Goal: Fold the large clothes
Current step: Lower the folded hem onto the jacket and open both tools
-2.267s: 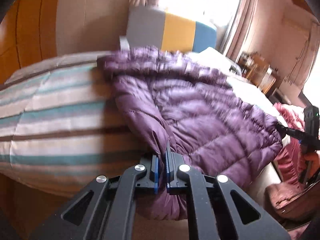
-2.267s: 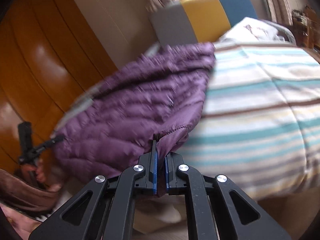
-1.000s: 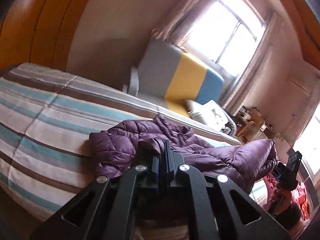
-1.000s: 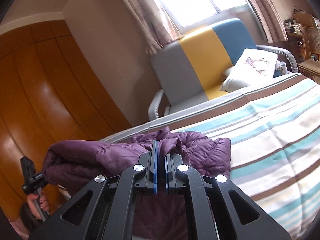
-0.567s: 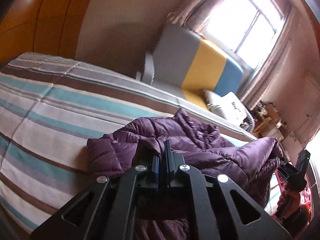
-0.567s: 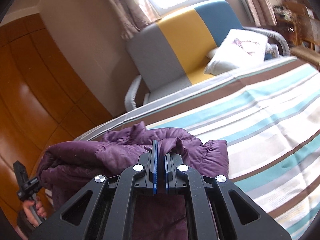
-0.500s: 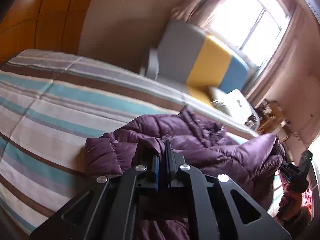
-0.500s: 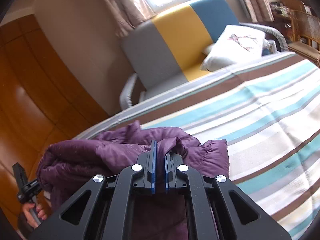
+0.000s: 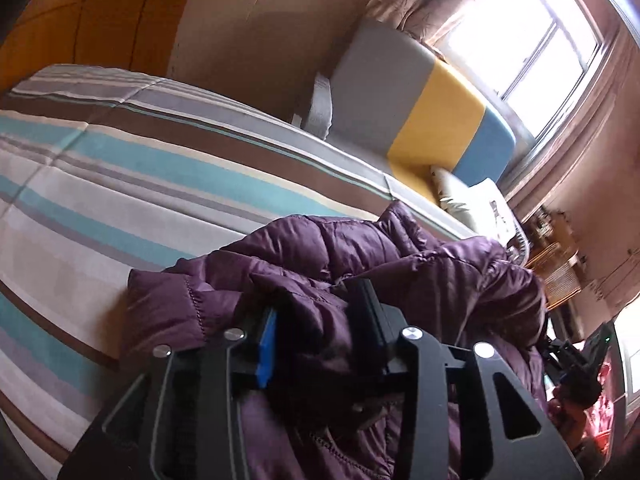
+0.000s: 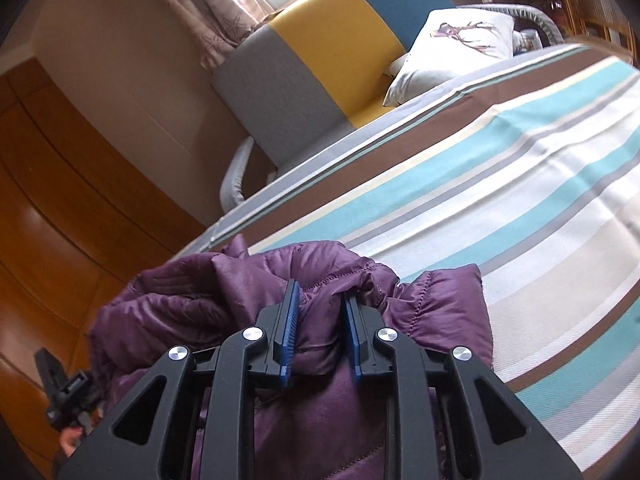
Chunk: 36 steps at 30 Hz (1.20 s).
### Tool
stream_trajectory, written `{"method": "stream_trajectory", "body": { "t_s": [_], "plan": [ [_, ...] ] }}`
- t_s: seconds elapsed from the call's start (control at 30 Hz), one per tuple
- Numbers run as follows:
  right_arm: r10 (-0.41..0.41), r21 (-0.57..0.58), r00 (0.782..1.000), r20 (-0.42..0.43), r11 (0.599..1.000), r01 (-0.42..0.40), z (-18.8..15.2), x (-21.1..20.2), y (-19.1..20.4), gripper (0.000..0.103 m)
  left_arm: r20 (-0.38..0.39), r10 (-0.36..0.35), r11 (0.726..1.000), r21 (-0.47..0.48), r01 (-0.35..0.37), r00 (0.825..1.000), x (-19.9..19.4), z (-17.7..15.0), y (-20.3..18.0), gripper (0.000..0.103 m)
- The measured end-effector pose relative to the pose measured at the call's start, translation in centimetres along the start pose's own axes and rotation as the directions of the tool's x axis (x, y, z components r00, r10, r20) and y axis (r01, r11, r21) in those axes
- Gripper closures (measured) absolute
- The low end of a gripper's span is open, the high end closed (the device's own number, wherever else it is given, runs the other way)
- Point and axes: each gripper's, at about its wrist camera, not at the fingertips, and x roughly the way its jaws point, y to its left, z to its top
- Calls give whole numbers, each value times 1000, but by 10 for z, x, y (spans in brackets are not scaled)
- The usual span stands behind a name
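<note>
A purple quilted puffer jacket (image 9: 400, 264) lies folded over on the striped bed cover (image 9: 100, 184). It also shows in the right wrist view (image 10: 224, 300). My left gripper (image 9: 320, 304) is open, with a fold of the jacket loose between its jaws. My right gripper (image 10: 318, 300) is open too, with jacket fabric bulging between its blue pads (image 10: 290, 320). Each gripper shows small in the other's view, the right one (image 9: 576, 360) at the jacket's far end, the left one (image 10: 60, 392) at the lower left.
A grey, yellow and blue armchair (image 9: 408, 108) stands past the bed by the window, with a white deer-print cushion (image 10: 456, 48) on it. Orange wooden wardrobe panels (image 10: 60, 208) line one side. The striped bed cover (image 10: 500, 184) stretches to the right of the jacket.
Both grippers have opened and let go of the jacket edge they held shut half a second ago. The jacket now rests doubled over on the bed.
</note>
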Motion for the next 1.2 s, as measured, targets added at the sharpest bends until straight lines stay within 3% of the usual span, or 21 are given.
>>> {"method": "stream_trajectory", "body": {
  "t_s": [0.07, 0.1, 0.17, 0.2, 0.43, 0.57, 0.63, 0.77, 0.83, 0.9, 0.93, 1.0, 1.1, 1.2],
  "plan": [
    [23, 20, 1000, 10, 1000, -23, 2, -3, -3, 71, 8, -16, 1000, -7, 16, 1000, -3, 0, 1, 56],
    [23, 23, 999, 26, 999, -23, 3, -7, -3, 57, 18, -22, 1000, -13, 23, 1000, -6, 1, 2, 52],
    [22, 23, 997, 76, 999, -24, 5, -18, -1, 41, 66, 1, 1000, -27, 1, 998, -17, 2, 2, 17],
    [26, 16, 996, 91, 999, -28, 7, -23, 0, 41, 106, 33, 999, -31, -30, 994, -25, 2, 2, 11],
    [-57, -132, 996, 62, 989, 65, 4, -38, 37, 41, 146, 142, 989, 15, -145, 979, -43, 1, -2, 11],
    [-138, -338, 988, 75, 928, 156, -16, -37, 76, 42, 166, 200, 969, 111, -220, 966, -47, -15, -13, 11],
    [-186, -409, 979, 78, 890, 201, -21, -27, 86, 42, 144, 233, 958, 134, -253, 962, -40, -19, -12, 15],
    [-300, -389, 954, 15, 877, 282, -25, 3, 68, 45, 19, 329, 942, 60, -330, 944, -14, -17, 11, 21],
    [-331, -353, 943, -13, 884, 305, -31, 14, 48, 45, -28, 300, 953, -31, -301, 953, -10, -17, 33, 19],
    [-307, -319, 952, -10, 903, 288, -34, 12, 38, 45, -17, 259, 959, -118, -259, 966, -22, -18, 46, 19],
    [-305, -316, 952, -5, 904, 288, -36, 8, 36, 45, -5, 255, 960, -118, -254, 967, -27, -18, 45, 20],
    [-300, -329, 954, 16, 899, 288, -37, -3, 41, 45, 34, 267, 962, -72, -264, 963, -43, -20, 35, 22],
    [-234, -337, 971, 43, 912, 234, -35, -18, 59, 45, 104, 191, 980, 32, -195, 976, -61, -18, 3, 22],
    [-172, -370, 985, -4, 916, 158, -30, -17, 84, 45, 98, 136, 977, 151, -150, 986, -54, -13, -38, 20]
  ]
}}
